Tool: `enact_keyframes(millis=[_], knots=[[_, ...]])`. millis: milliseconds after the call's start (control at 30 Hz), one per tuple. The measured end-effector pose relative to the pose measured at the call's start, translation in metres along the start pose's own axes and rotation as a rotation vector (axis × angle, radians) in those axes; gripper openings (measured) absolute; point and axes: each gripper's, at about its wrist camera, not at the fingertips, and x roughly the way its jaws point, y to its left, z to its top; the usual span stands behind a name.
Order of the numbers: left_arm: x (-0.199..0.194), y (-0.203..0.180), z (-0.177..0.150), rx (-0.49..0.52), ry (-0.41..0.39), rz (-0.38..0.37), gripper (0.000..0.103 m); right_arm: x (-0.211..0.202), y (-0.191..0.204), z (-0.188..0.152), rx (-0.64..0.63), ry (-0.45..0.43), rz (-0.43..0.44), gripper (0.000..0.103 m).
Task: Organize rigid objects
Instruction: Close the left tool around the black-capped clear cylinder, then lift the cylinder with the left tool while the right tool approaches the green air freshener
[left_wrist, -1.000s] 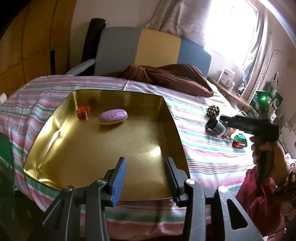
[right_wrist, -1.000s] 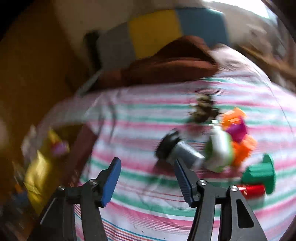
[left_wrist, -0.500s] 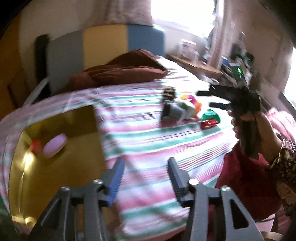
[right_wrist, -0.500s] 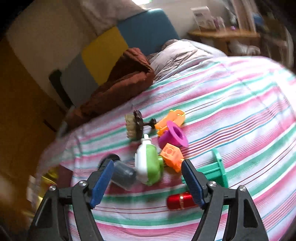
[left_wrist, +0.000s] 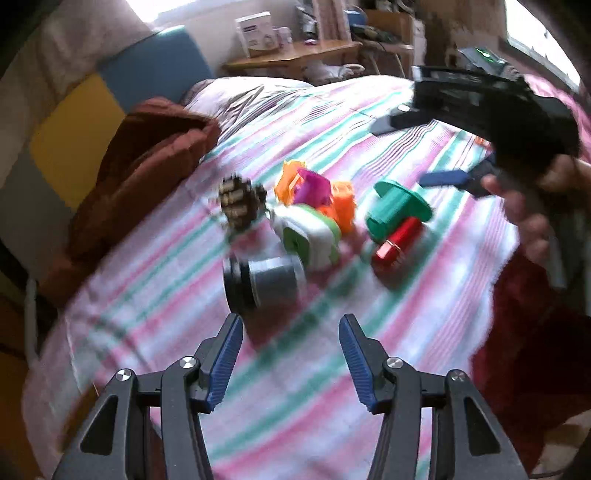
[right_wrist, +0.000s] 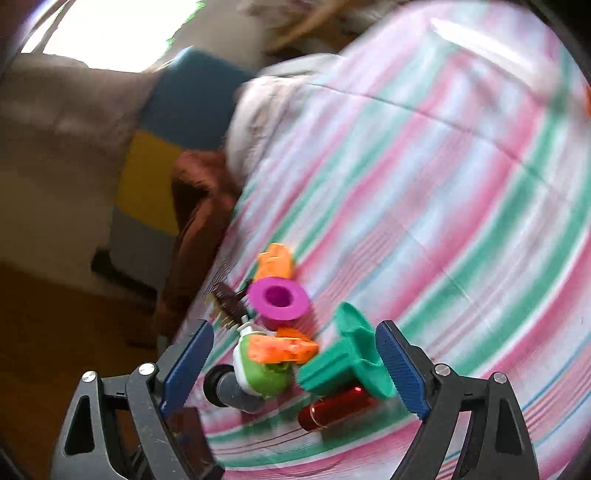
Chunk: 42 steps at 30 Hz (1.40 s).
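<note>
Left wrist: blurred grey cylinder (left_wrist: 271, 282), black-capped.

left tongs (left_wrist: 291, 363) agape, empty | grey cylinder (left_wrist: 266, 282) just ahead | striped bedspread (left_wrist: 159, 295)

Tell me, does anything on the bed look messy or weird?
Yes. The small things sit jumbled in one heap on the striped bedsheet: the green flanged plastic piece lies tipped over the red metallic tube, and the grey cylinder with a black cap lies on its side.

Toy cluster (left_wrist: 317, 221) on bedsheet (left_wrist: 295, 369); blanket (left_wrist: 140, 177) behind.
</note>
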Motion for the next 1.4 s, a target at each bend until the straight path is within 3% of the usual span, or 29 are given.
enact_keyframes(millis=[100, 167, 233, 333, 433, 667, 833, 1000, 1100, 1300, 1400], knots=[[0.019, -0.008, 0.017, 0.164, 0.051, 0.058, 0.055, 0.003, -0.012, 0.001, 0.091, 0.027, 0.044, 0.091], [0.033, -0.018, 0.023, 0.303, 0.084, 0.099, 0.055, 0.006, -0.013, -0.001, 0.11, 0.038, 0.065, 0.092], [0.047, -0.023, 0.025, 0.378, 0.119, 0.103, 0.055, 0.008, -0.011, 0.0, 0.107, 0.041, 0.063, 0.092], [0.065, -0.022, 0.028, 0.395, 0.171, 0.068, 0.055, 0.01, -0.011, 0.0, 0.112, 0.044, 0.066, 0.092], [0.076, -0.022, 0.031, 0.449, 0.183, 0.118, 0.057, 0.011, -0.015, 0.0, 0.128, 0.043, 0.062, 0.093], [0.076, -0.007, 0.033, 0.416, 0.186, 0.088, 0.057, 0.011, -0.017, -0.001, 0.125, 0.054, 0.051, 0.093], [0.07, 0.011, 0.023, 0.332, 0.144, 0.076, 0.056, 0.01, -0.017, -0.001, 0.113, 0.049, 0.035, 0.093], [0.058, 0.033, 0.014, 0.183, 0.072, 0.025, 0.056, 0.01, -0.022, -0.002, 0.13, 0.055, 0.024, 0.093], [0.049, 0.052, 0.004, 0.056, 0.034, -0.031, 0.056, 0.01, -0.025, -0.001, 0.137, 0.054, 0.02, 0.093], [0.038, 0.108, -0.029, -0.303, -0.001, -0.206, 0.057, 0.01, -0.024, -0.001, 0.132, 0.053, 0.017, 0.093], [0.033, 0.124, -0.042, -0.433, -0.042, -0.208, 0.058, 0.011, -0.023, -0.002, 0.122, 0.055, 0.013, 0.093]])
